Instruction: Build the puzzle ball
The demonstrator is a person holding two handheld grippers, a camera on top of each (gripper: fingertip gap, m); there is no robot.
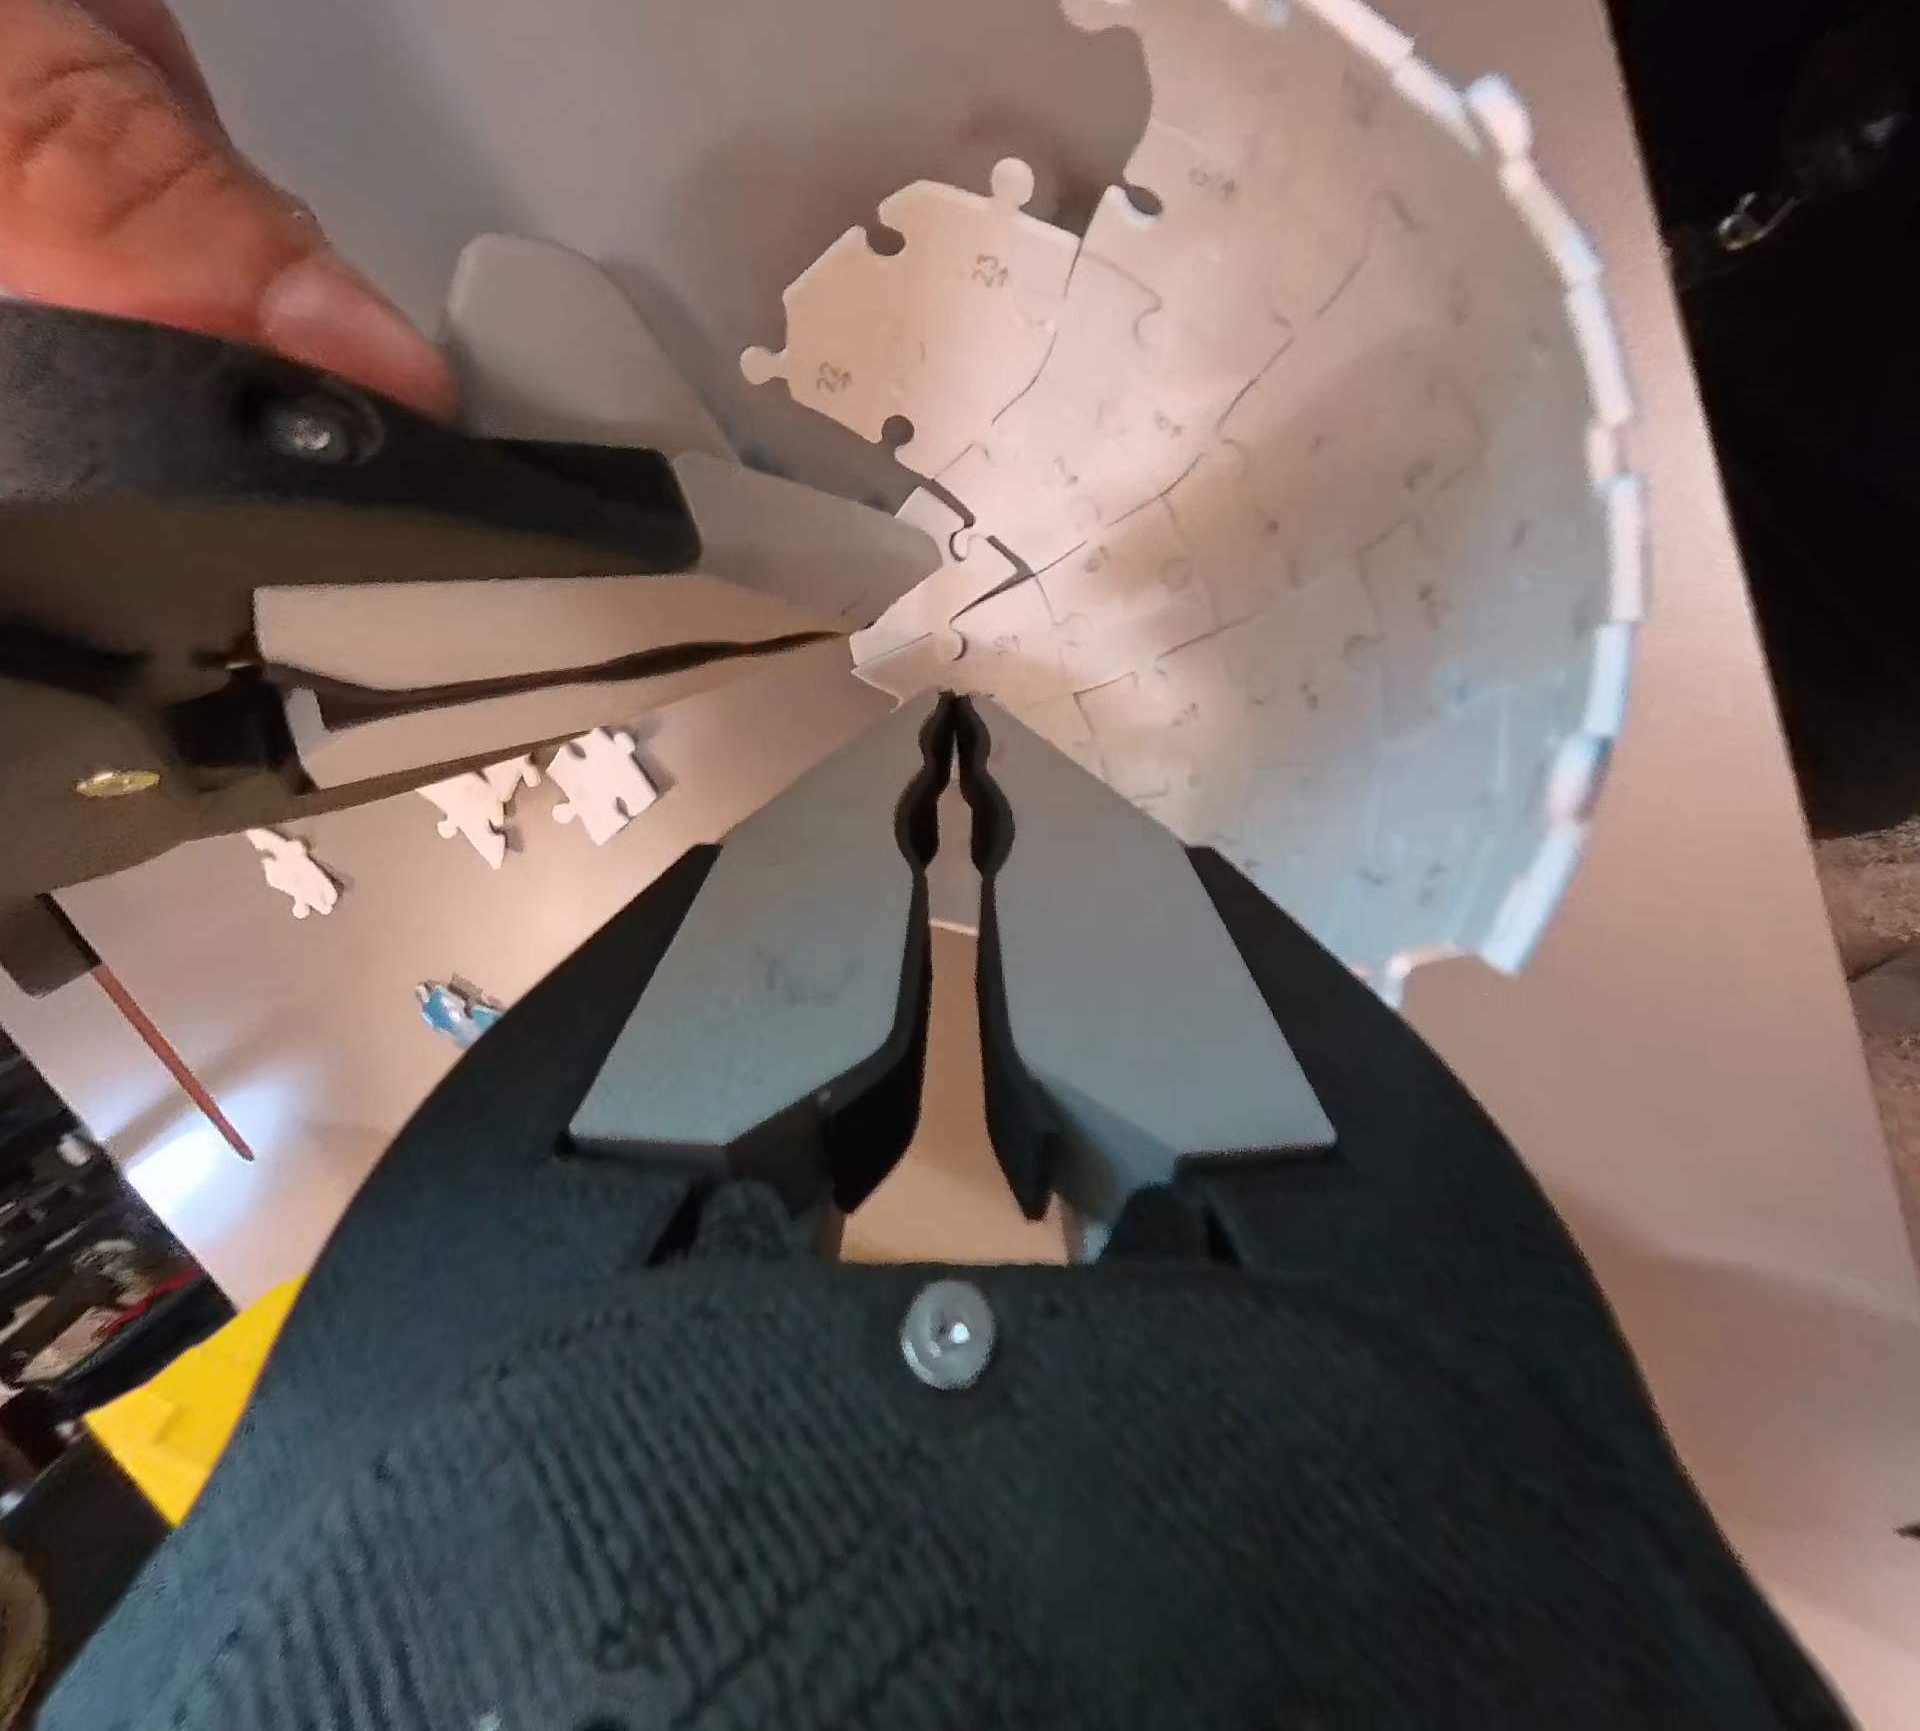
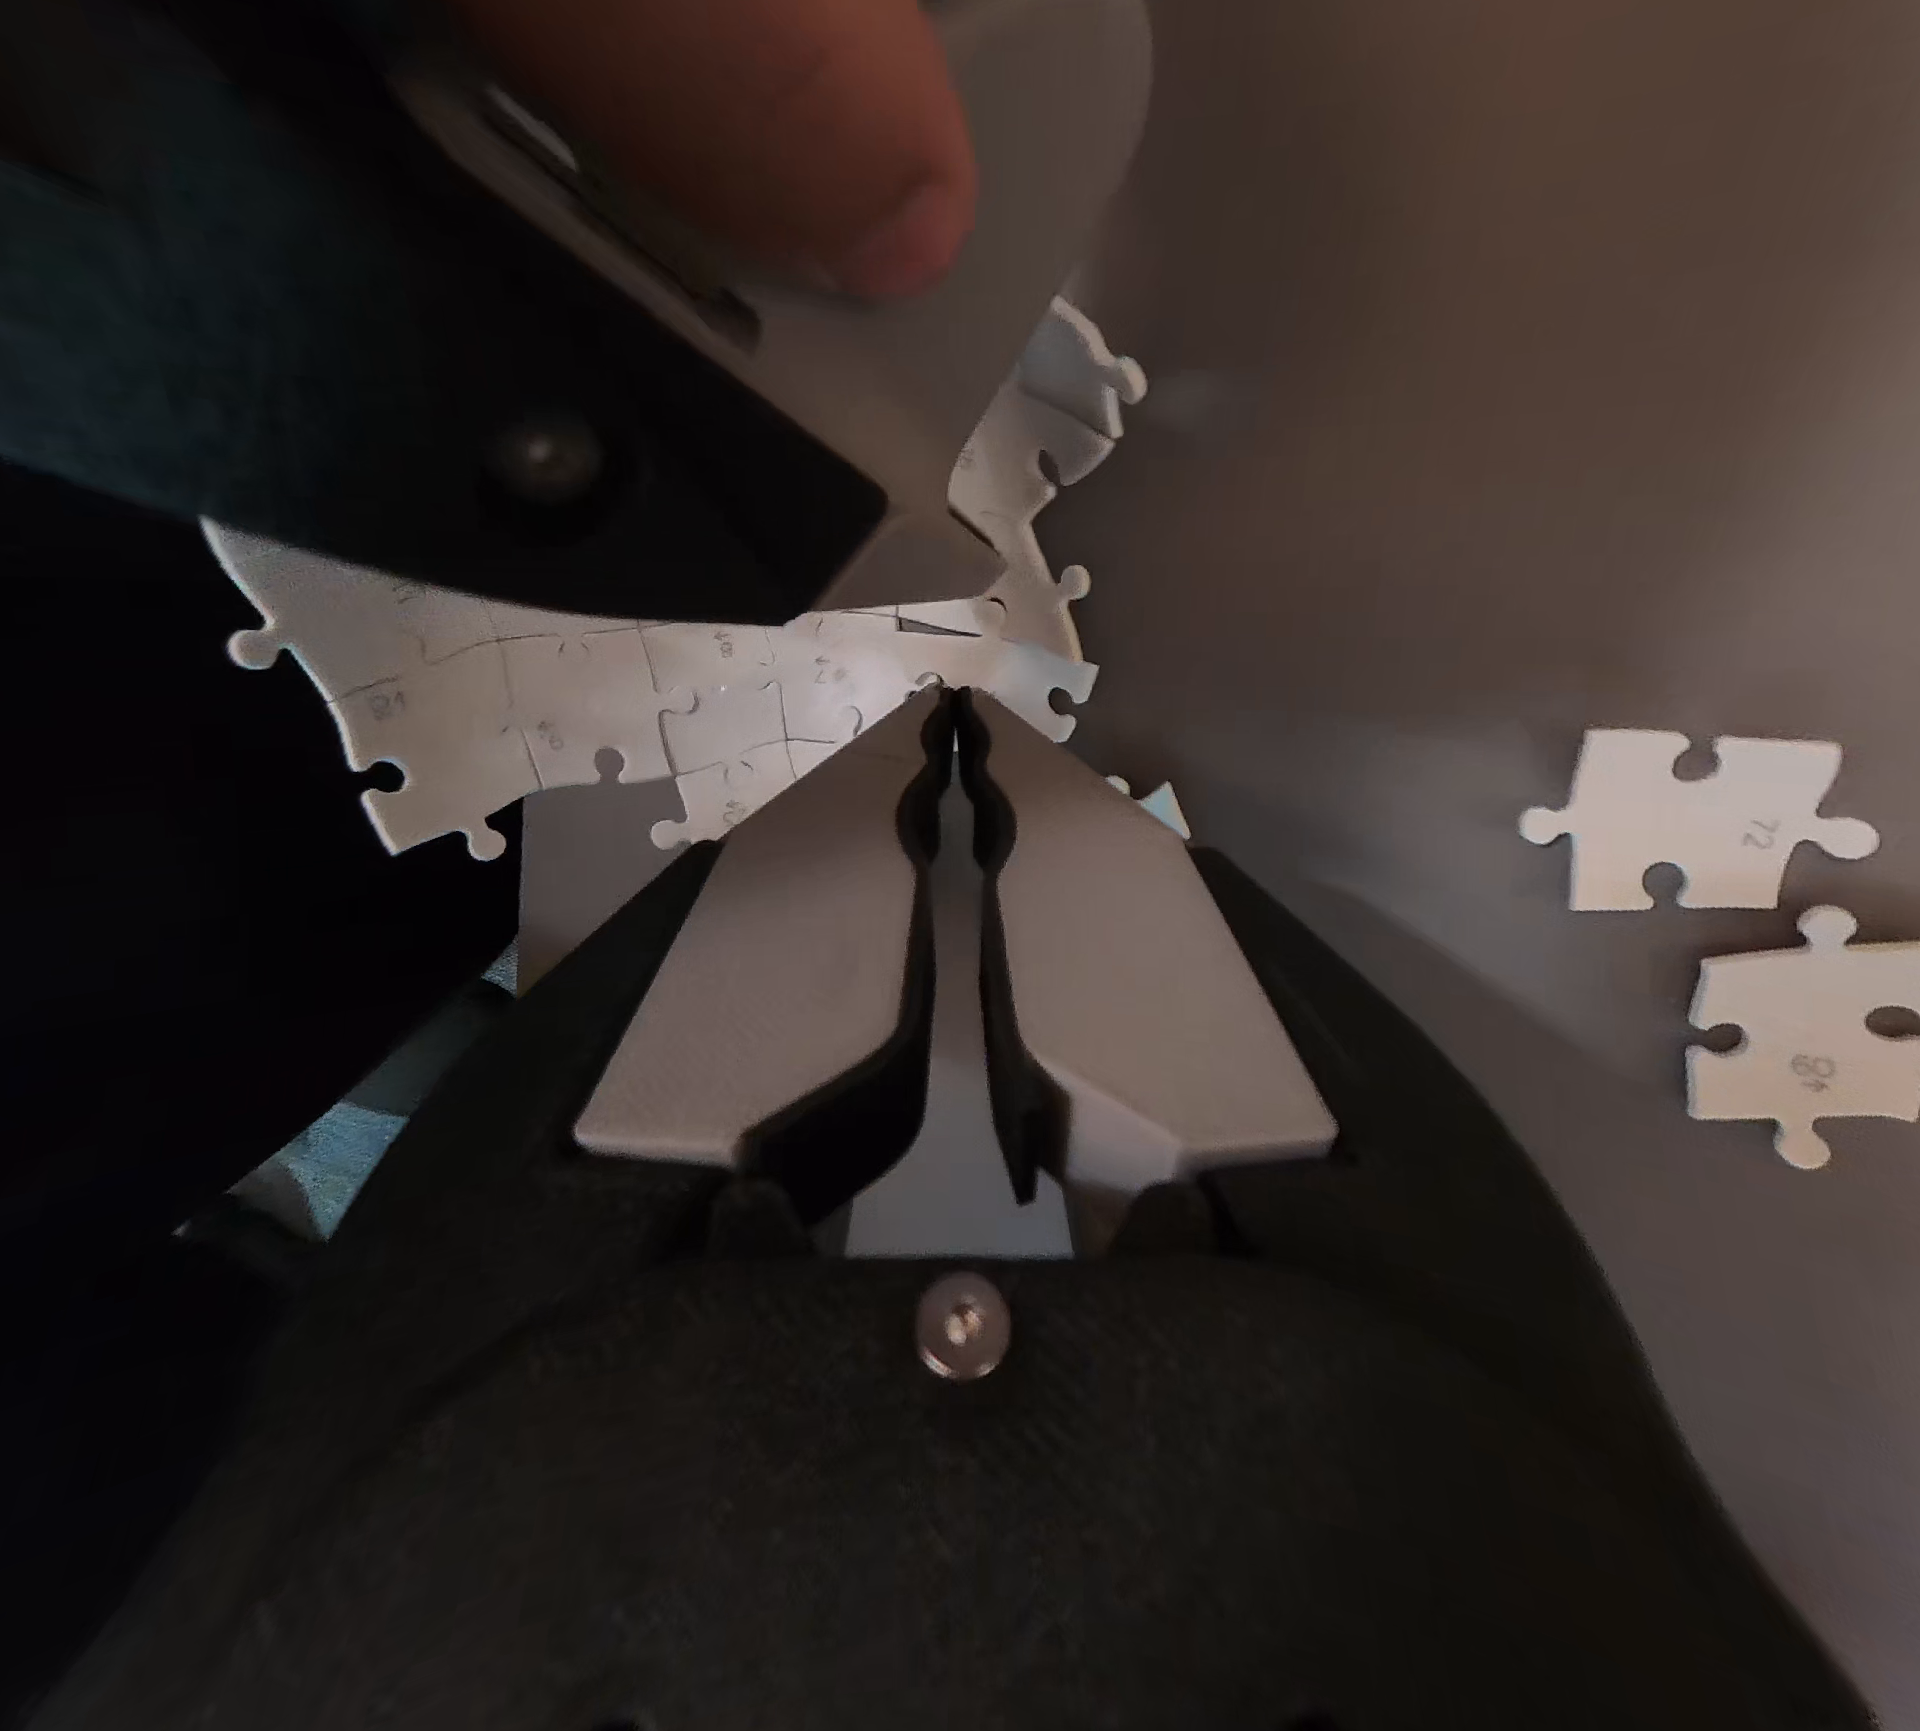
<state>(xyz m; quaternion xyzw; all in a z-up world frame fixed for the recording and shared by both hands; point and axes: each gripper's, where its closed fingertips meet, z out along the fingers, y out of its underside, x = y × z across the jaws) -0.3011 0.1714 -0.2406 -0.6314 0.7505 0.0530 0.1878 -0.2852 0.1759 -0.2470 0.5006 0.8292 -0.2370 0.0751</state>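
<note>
While clamped, both grippers on shell

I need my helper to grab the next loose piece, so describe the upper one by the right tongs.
Start at the half-built puzzle ball. Two loose white pieces lie on the grey table to its right. The upper piece is nearer the ball; its neighbour is cut off by the frame.

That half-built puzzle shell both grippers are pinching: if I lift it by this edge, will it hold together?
Probably not reliably. The puzzle shell is thin interlocking pieces, and a seam gapes near the left gripper, so it likely flexes or pops apart. It looks light, though. The right gripper also grips only the rim; supporting lower seems safer.
</note>
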